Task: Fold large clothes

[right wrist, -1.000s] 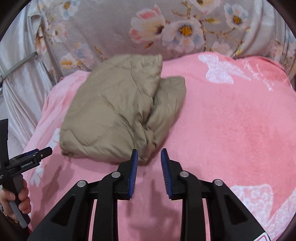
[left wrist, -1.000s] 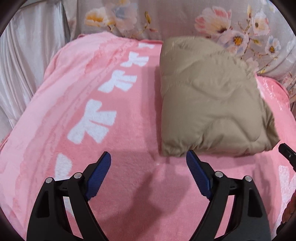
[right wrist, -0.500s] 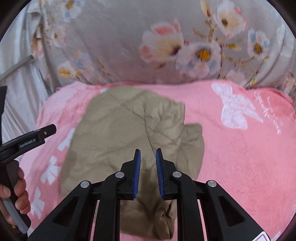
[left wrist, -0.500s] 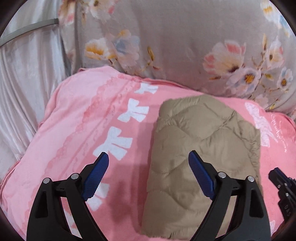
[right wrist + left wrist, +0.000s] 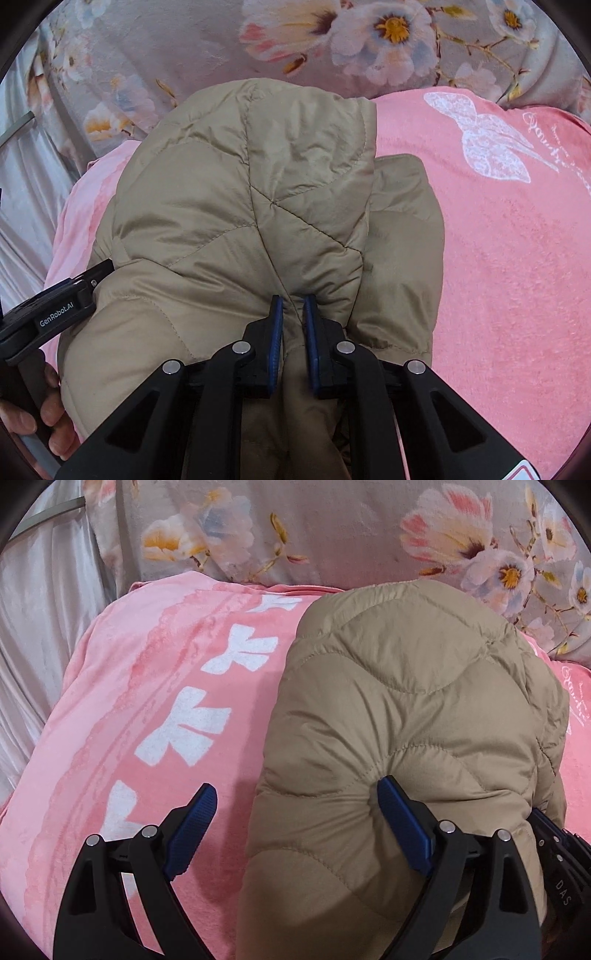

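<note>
My right gripper (image 5: 293,314) has its jaws nearly together, and they have just been closing; in the right wrist view a ridge of the tan quilted jacket (image 5: 240,206) sits between the blue pads, so I read it as pinching the fabric at the near edge. My left gripper (image 5: 295,812) has its jaws spread wide, having just opened a little further; its right pad presses a dimple into the jacket's surface while the left pad hangs over the pink blanket (image 5: 147,701), so it grasps nothing. The jacket lies folded into a puffy bundle on the blanket, toward twelve o'clock from both grippers, its far end close to the floral fabric (image 5: 332,535) at the back. My worry is the pinch: it looks like a thin fold of slick shell, and a pull could slide it out of the jaws or lift only the top layer, springing the bundle open. A flap also sticks out at three o'clock of the bundle in the right view, and it could flop loose if I drag sideways. The left pad, pushing without gripping, may shove the bundle askew. Counting: one jacket, one blanket, two grippers, one visible hand (image 5: 48,424) on the left gripper's handle.
</note>
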A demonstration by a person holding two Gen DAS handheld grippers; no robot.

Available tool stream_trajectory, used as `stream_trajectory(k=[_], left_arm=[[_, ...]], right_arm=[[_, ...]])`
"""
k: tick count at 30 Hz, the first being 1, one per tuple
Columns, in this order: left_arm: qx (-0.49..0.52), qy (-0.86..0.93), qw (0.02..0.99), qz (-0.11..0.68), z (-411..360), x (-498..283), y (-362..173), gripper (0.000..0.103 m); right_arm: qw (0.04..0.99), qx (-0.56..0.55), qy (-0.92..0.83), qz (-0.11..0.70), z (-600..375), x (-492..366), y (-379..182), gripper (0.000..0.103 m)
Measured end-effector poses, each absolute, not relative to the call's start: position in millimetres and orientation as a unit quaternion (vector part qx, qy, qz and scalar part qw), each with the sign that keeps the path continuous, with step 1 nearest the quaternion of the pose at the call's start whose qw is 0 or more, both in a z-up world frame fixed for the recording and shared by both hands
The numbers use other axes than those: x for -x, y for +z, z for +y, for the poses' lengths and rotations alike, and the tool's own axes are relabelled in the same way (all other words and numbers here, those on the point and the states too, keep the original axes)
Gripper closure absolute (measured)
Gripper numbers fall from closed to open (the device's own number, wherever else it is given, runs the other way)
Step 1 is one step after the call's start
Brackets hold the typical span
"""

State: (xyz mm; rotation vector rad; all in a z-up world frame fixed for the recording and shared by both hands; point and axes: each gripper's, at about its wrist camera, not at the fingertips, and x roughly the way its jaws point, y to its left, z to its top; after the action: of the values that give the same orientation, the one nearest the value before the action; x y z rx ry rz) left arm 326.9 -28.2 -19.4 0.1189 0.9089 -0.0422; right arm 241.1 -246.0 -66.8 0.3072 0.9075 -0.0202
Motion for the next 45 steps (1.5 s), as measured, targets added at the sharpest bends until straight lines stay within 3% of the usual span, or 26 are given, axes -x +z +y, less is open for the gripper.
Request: stream_trajectory(k=[23, 31, 32, 33, 34, 36, 39, 43, 45], left_arm=[[-0.07, -0.008, 0.906, 0.417, -36, -329, -39, 0.013], [-0.043, -0.018, 0.902, 0.429, -25, -334, -34, 0.006], [-0.033, -0.025, 0.903, 0.427, -19, -327, -29, 0.006], [-0.031, -0.027, 0.908, 0.418, -15, -319, -23, 0.007], [-0.034, -0.025, 0.915, 0.402, -13, -308, -17, 0.007], [-0.064, -0.021, 0.936, 0.345, -11, -270, 0, 0.007], [-0.09, -0.032, 0.948, 0.302, -12, -224, 8, 0.007], [-0.099, -0.032, 0.949, 0.299, -11, -181, 1, 0.006], [-0.102, -0.035, 0.947, 0.304, -10, -162, -8, 0.006]], right_arm=[[0.899, -0.137, -0.01, 0.415, -246, -243, -82, 0.094], [0.9, -0.13, 0.003, 0.417, -249, -240, -72, 0.092], [0.901, -0.133, 0.0, 0.413, -250, -233, -68, 0.09], [0.905, -0.131, -0.006, 0.406, -250, -223, -60, 0.08], [0.911, -0.123, -0.015, 0.393, -249, -210, -53, 0.061], [0.93, -0.102, -0.023, 0.351, -243, -171, -37, 0.04], [0.939, -0.084, -0.026, 0.334, -235, -130, -32, 0.036], [0.94, -0.078, -0.046, 0.328, -227, -83, -41, 0.019], [0.942, -0.068, -0.058, 0.324, -224, -65, -45, 0.017]])
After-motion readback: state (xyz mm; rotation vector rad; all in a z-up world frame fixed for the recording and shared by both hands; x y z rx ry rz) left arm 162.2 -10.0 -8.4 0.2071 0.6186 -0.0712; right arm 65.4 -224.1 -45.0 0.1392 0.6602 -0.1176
